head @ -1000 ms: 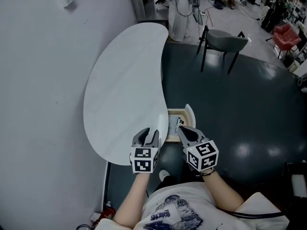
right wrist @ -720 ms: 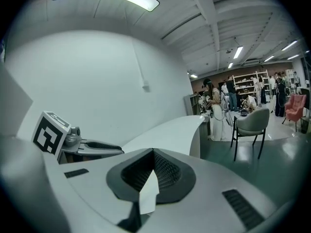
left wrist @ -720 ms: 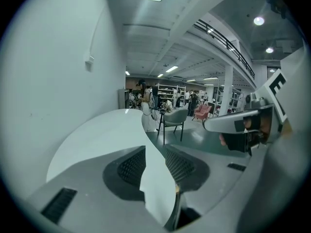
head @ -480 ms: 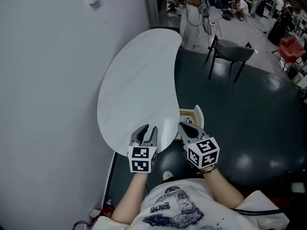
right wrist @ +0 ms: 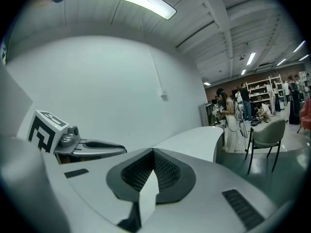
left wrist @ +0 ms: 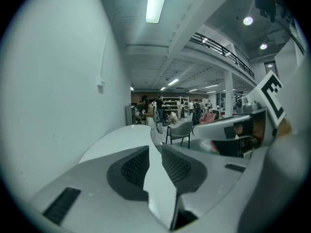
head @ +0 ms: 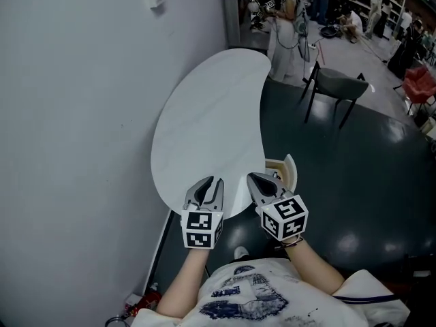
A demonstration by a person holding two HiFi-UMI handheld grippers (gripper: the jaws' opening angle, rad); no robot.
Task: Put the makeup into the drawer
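No makeup shows in any view. A pale wooden drawer (head: 285,172) sticks out from under the right edge of the white kidney-shaped table (head: 204,128); I cannot see its inside. My left gripper (head: 208,184) hovers over the table's near end. It is open by a narrow slit with nothing between its jaws, which have just been closing. My right gripper (head: 260,180) hangs just left of the drawer, shut and empty. In the left gripper view the table (left wrist: 116,140) lies ahead of the left gripper (left wrist: 154,147).
A pale wall (head: 68,114) runs along the table's left side. A grey chair (head: 337,87) stands on the dark floor (head: 354,182) beyond the table. People (head: 286,26) and shelving fill the far end of the room, with a red chair (head: 419,84) at the right.
Both grippers have lifted and drawn back from the drawer, staying side by side. The left jaws stand narrower than before. The head view has swung, so the table now sits further right.
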